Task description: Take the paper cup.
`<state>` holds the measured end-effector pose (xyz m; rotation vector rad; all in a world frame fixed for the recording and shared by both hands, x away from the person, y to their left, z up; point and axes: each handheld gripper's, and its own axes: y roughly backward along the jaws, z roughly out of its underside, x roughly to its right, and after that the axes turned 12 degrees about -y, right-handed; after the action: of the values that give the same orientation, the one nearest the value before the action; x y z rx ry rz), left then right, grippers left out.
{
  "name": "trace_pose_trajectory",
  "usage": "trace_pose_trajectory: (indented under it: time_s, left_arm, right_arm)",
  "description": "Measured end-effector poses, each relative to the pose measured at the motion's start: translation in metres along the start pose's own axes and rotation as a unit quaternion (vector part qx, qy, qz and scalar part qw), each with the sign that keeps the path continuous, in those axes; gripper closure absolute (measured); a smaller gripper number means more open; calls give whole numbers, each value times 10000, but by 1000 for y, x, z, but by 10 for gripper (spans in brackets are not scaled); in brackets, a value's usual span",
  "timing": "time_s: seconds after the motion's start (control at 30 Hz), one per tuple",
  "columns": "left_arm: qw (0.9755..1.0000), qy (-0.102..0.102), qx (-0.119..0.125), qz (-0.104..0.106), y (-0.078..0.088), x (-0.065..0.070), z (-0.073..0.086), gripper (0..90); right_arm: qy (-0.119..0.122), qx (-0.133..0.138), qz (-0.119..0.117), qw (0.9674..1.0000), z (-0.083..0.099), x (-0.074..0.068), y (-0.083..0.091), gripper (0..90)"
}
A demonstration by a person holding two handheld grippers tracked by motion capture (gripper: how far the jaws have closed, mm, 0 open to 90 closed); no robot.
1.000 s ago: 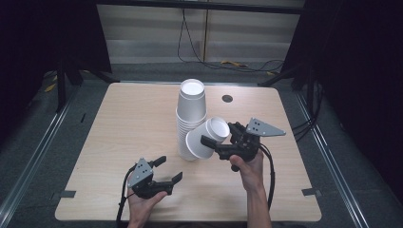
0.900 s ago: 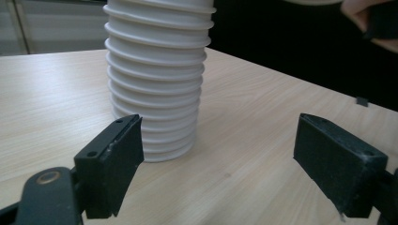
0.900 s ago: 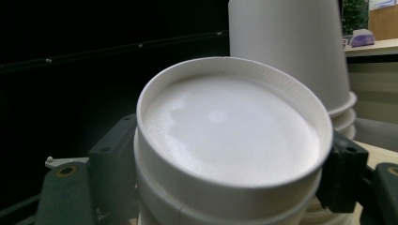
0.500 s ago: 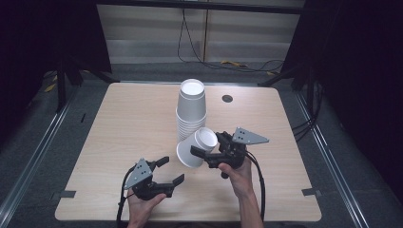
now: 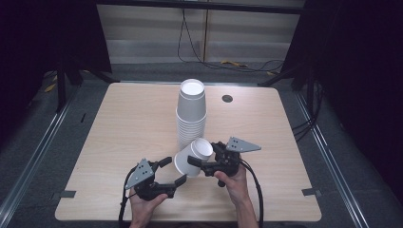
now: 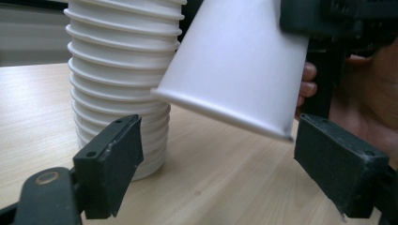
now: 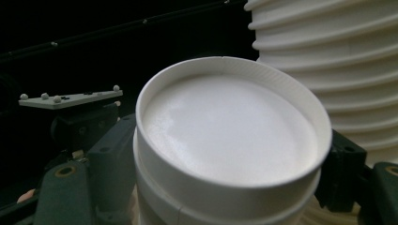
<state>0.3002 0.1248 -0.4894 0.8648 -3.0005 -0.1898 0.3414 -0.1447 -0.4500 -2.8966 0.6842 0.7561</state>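
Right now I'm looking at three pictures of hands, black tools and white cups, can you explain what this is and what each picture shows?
A person sits at a light wooden table, holding a black two-jaw claw tool in each hand. One picture looks down from above; the other two come from cameras riding on each claw.

On the table stands a tall stack of white paper cups, upside down.

The right claw grips one single white paper cup near its base, tilted, just above the table beside the stack.

The left claw has jaws apart and empty. In its own view the cup's rim hangs just ahead, between the jaws without touching them.
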Motion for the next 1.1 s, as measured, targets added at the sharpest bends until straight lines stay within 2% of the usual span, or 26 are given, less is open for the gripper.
trace_pose_trajectory:
  time_s: [0.1,0.23,0.4,0.57,0.67,0.73,0.9,0.93,1.1]
  left_arm:
    - [9999,-102,-79,-107,0,-1,-1,102]
    - [9997,-95,-132,-169,-2,-1,-1,3]
    - [9994,-269,-194,-31,-5,0,-1,2]
    - [9992,-287,-273,61,-10,4,-1,0]
    - [9985,-373,-375,122,-12,3,-2,0]
    - [9987,-311,-363,165,-13,4,-1,0]
    - [9977,-478,-431,216,-14,5,-2,0]
    - [9977,-437,-454,235,-14,6,-2,0]
    - [9972,-507,-474,291,-17,6,-3,0]
  right_arm:
    - [-56,-50,-53,10000,5,1,-1,224]
    - [-160,-99,-193,9996,12,2,-2,226]
    - [-312,-116,-300,9990,18,4,-4,226]
    - [-370,-117,-430,9983,20,5,-4,226]
    - [-393,-123,-500,9979,20,4,-5,226]
    - [-397,-158,-524,9977,21,4,-6,226]
    - [-407,-251,-609,9970,24,4,-9,226]
    - [-407,-261,-624,9969,24,4,-9,226]
    - [-456,-300,-664,9963,25,4,-10,226]
